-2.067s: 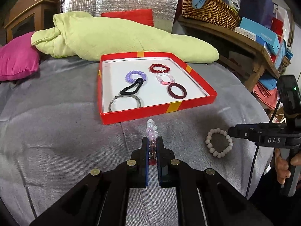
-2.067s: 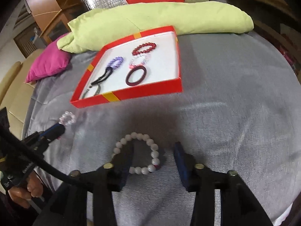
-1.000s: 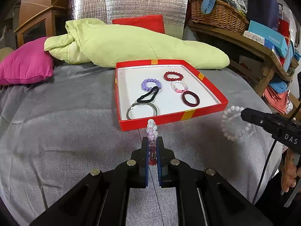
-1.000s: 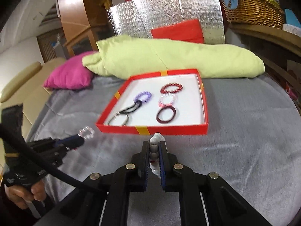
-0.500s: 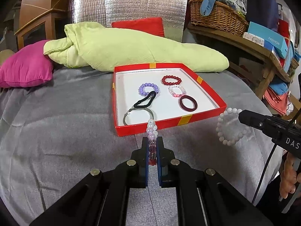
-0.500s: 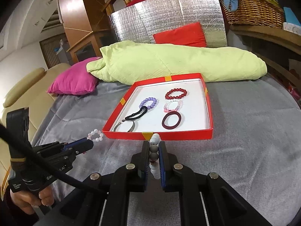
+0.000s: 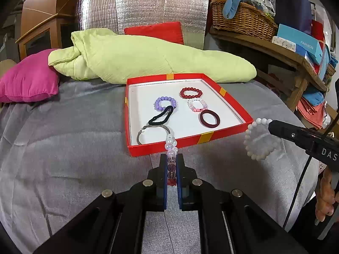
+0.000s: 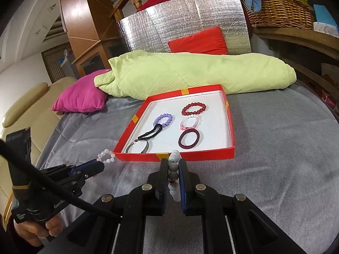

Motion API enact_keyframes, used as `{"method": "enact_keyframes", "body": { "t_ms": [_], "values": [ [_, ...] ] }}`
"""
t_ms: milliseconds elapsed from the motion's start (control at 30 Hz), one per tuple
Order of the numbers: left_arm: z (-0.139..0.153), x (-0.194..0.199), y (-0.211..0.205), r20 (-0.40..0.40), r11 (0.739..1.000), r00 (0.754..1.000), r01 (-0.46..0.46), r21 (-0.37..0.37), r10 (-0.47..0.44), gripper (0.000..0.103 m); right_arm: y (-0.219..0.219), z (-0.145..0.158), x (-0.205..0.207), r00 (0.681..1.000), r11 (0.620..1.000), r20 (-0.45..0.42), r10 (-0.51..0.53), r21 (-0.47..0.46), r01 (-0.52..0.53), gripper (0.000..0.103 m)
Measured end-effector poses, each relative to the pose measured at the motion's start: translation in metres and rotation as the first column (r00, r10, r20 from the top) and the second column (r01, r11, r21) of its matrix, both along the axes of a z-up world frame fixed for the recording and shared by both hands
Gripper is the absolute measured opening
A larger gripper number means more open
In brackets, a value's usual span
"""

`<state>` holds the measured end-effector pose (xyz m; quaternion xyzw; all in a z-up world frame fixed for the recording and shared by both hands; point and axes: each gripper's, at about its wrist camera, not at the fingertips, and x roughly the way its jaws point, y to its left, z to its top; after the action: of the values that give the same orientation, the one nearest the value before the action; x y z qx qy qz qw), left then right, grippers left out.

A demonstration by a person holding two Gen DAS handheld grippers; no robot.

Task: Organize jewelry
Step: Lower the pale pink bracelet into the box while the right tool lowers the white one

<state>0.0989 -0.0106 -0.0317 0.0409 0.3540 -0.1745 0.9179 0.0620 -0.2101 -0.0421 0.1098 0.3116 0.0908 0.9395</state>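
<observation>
Both grippers hover short of the red tray (image 7: 214, 137), which lies ahead of each pair of jaws on the grey cover (image 7: 63, 148) of what looks like a bed, its near wall facing them. The left gripper (image 7: 171, 158) has its jaws pressed together on a clear beaded bracelet (image 7: 170, 146), which hangs edge-on to its camera, so the loop stands roughly upright and in line with the fingers, its top beads reaching just past the fingertips toward the tray's near left corner. The right gripper (image 8: 174, 163) pinches a white beaded bracelet (image 8: 174, 158) in the same way; in the left wrist view that bracelet (image 7: 261, 139) hangs as an open ring from the fingertips, just off the tray's near right corner. Each bracelet is thus lifted clear of the cover and still outside the tray. Inside lie a purple bracelet (image 7: 165, 103), a red one (image 7: 190, 92), a pink one (image 7: 197, 105), a dark red hair band (image 7: 209, 118), a black hair tie (image 7: 161, 116) and a metal bangle (image 7: 153, 134), the last close behind the near wall on the left. The freest white floor seems to be along the right side, so the right gripper looks better placed; the left one would have to carry past the bangle.
</observation>
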Motion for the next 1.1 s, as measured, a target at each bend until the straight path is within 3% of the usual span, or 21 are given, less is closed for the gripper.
{"method": "enact_keyframes", "body": {
  "t_ms": [600,1100],
  "values": [
    [0.022,0.006,-0.016,0.082,0.999,0.997,-0.011,0.038,0.008,0.008,-0.008,0.036,0.032,0.993,1.000,0.117,-0.023,0.010,0.022,0.011],
    [0.043,0.051,-0.044,0.145,0.995,0.989,-0.025,0.099,0.010,0.008,-0.029,0.018,0.089,0.994,0.996,0.068,-0.083,0.026,0.082,0.011]
  ]
}}
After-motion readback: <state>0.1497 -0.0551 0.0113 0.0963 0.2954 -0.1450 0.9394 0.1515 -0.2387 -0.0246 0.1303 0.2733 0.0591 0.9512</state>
